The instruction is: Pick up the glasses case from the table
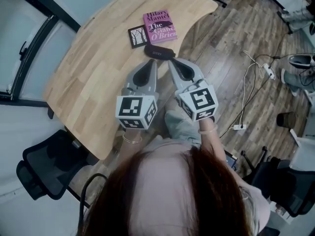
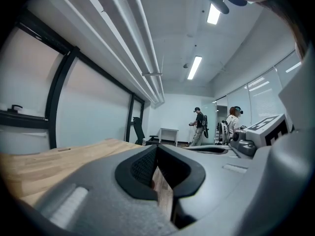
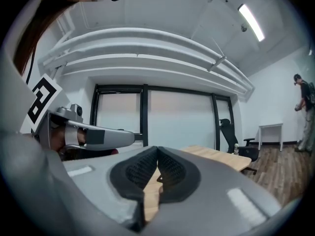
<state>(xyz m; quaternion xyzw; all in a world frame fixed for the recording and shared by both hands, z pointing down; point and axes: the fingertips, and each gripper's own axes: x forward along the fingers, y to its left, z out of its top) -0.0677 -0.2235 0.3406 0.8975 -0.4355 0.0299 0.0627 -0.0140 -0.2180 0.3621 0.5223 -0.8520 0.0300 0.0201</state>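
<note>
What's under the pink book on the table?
The pink book lies flat on the wooden table. A small tree-picture card sits at its left edge; whether it tucks under cannot be told. Anything beneath the cover is hidden.

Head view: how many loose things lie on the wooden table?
3: pink book near the table's edge, black square card beside its left, glasses case just nearer the person.

The left gripper (image 1: 153, 63) and the right gripper (image 1: 172, 63) are held side by side, roughly level. Their tips point to the far side and lean toward each other. Each has its jaws pressed together with nothing between them.
</note>
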